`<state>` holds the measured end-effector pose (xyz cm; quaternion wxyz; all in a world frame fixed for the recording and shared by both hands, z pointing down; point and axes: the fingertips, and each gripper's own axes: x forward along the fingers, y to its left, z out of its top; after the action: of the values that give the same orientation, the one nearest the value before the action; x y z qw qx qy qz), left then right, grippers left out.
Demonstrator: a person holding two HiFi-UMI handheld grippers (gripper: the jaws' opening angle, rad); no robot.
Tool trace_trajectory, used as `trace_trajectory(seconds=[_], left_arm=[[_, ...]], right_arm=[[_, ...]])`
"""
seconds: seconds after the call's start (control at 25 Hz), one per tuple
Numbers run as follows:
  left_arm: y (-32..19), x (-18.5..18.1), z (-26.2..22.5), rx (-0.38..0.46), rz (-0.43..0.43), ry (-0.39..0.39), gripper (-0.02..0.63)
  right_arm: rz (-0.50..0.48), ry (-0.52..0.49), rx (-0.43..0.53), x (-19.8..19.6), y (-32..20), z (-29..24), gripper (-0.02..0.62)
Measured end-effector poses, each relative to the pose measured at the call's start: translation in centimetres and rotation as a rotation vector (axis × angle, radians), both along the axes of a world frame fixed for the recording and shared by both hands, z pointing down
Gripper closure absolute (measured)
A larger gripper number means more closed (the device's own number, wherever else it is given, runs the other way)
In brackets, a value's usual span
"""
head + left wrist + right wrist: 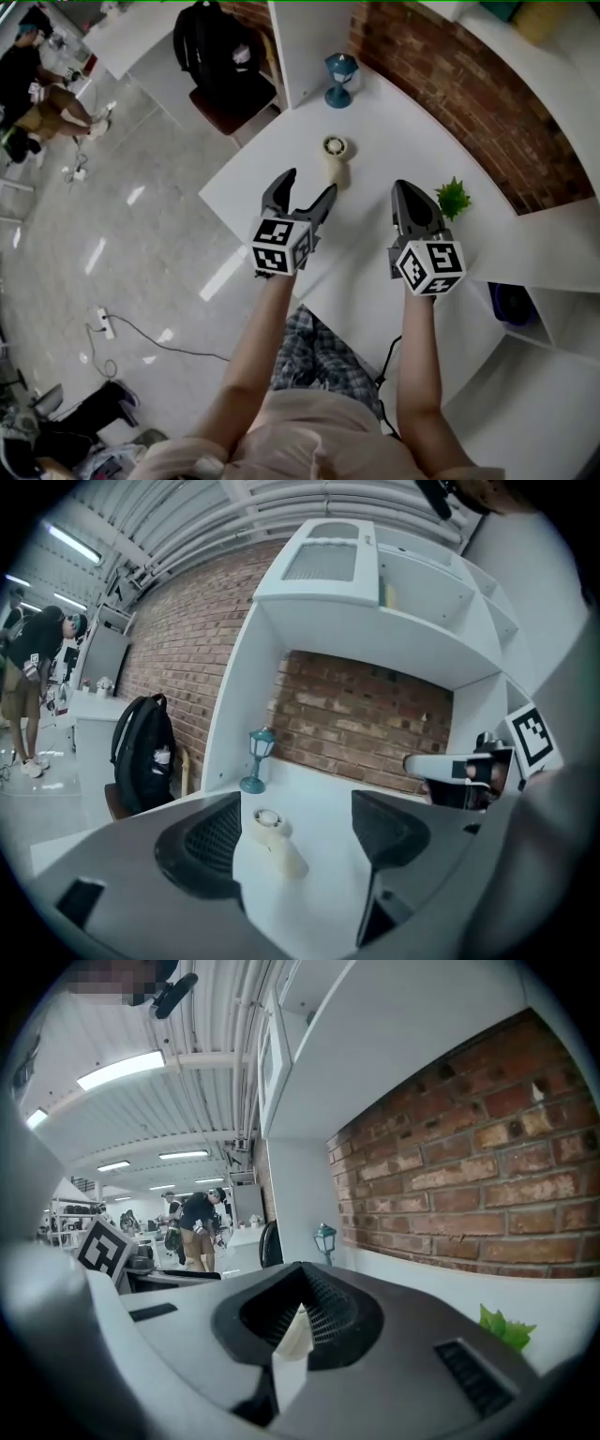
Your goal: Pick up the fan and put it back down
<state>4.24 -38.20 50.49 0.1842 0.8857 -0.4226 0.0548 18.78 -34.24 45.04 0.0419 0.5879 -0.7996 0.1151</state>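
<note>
A small cream fan (336,161) with a round head rests on the white table (394,122), a short way from the brick wall. My left gripper (307,186) is open just short of the fan. In the left gripper view the fan (269,836) shows ahead, between the spread jaws, and nothing touches it. My right gripper (405,195) hovers over the table to the fan's right. Its jaws meet at the tips in the right gripper view (301,1273), with nothing held.
A blue lantern lamp (339,79) stands at the table's back by the white shelf upright (305,47). A small green plant (454,197) sits right of the right gripper. A black backpack (217,45) rests on a chair beyond the table's left edge. People stand far left.
</note>
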Motion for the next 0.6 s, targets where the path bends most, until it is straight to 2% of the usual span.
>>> trace_trajectory(seconds=[0.6], left_arm=[[-6.4,5.0,10.7,-0.199,-0.104,-0.098,0.25]], right_arm=[[-0.007,0.053,-0.123,1.1,-6.7,9.8,0.579]])
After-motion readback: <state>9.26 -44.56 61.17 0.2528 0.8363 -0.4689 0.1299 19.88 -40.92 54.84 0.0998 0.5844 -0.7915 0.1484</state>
